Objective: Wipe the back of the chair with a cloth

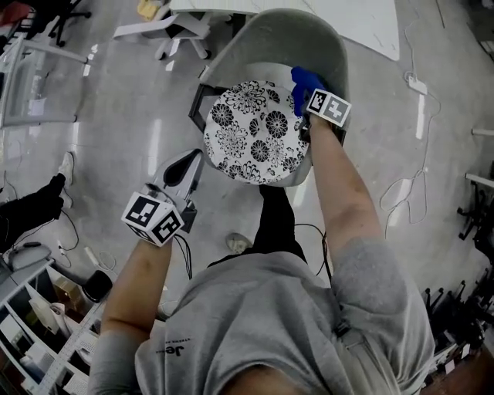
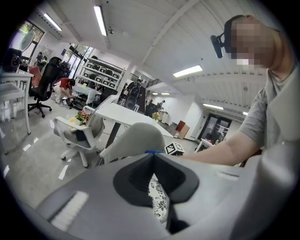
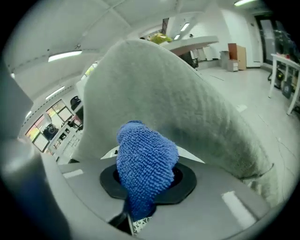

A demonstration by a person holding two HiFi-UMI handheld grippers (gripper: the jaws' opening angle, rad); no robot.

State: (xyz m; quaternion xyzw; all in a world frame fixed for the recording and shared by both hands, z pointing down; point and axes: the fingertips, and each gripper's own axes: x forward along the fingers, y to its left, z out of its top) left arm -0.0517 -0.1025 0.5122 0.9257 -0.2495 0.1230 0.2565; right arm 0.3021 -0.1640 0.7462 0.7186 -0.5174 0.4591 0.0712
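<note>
Polished grey floor [image 1: 116,116] spreads out below you, with a white desk [image 1: 363,23] beyond the chair [image 1: 202,104] you stand over. Its seat carries a round black-and-white flowered cushion [image 1: 255,131], and its curved grey back [image 1: 270,38] rises on the far side.

Your right gripper [image 1: 309,102] reaches over the cushion to the right part of that back. Its jaws are clamped on a blue fluffy cloth [image 3: 145,164], which bunches up out of them in a thick wad. The wad sits right at the inner face of the back; whether it actually presses on the fabric, you cannot tell from here.

Your left gripper [image 1: 181,173] hangs well left of the seat, near its front edge. Its jaws are drawn together to a sliver, with nothing between them and only the cushion showing through.

Watch these risks:
- The cloth is held by a small pinch low down, so a hard drag across the rough fabric could pull it free
- With the wad this bunched, the jaw tips may scrape the back instead of the cloth if you tilt too far
- Nothing steadies the chair, so a firm push may shift or turn it away from you; your free left gripper could brace it
</note>
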